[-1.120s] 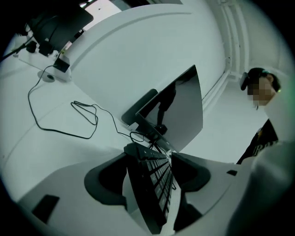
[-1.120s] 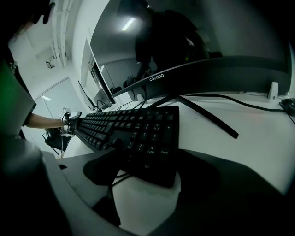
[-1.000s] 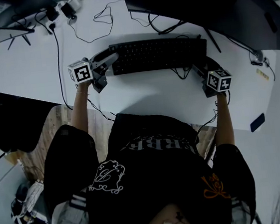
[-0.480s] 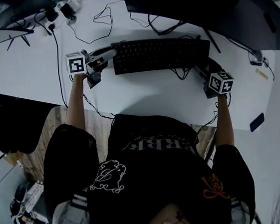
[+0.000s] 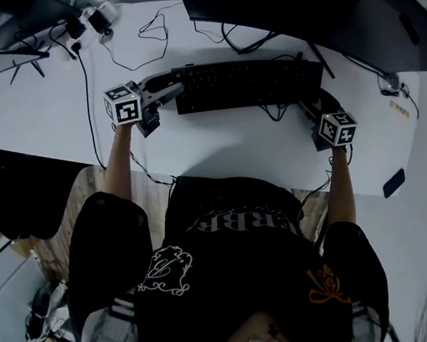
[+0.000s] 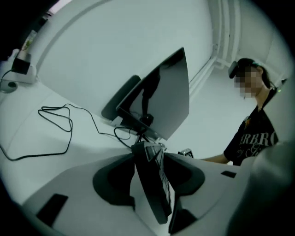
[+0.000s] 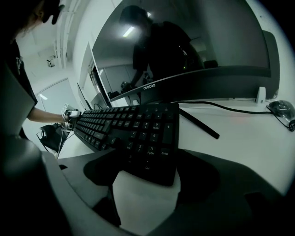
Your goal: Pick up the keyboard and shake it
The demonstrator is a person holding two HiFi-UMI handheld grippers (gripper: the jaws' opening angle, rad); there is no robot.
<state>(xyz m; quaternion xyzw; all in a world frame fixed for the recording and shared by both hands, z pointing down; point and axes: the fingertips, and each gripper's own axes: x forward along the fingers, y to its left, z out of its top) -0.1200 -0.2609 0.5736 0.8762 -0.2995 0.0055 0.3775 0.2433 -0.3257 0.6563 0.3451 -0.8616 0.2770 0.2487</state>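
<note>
Keyboard (image 5: 246, 84), long black plastic, looks stiff and light; we hold its ends: left gripper (image 5: 173, 85) pinching, jaws just eased wider, right gripper (image 5: 310, 109) clamped on the corner.

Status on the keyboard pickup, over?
Left gripper clamps keyboard at its left end, jaws just eased wider. Right gripper wide at front-right corner, grip unconfirmed. Cable loops at near edge.

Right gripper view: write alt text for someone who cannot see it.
The right gripper has its jaws closed on the number-pad end of a black keyboard, which stretches away to the left over a white table. A dark monitor stands behind it, reflecting a person.
</note>
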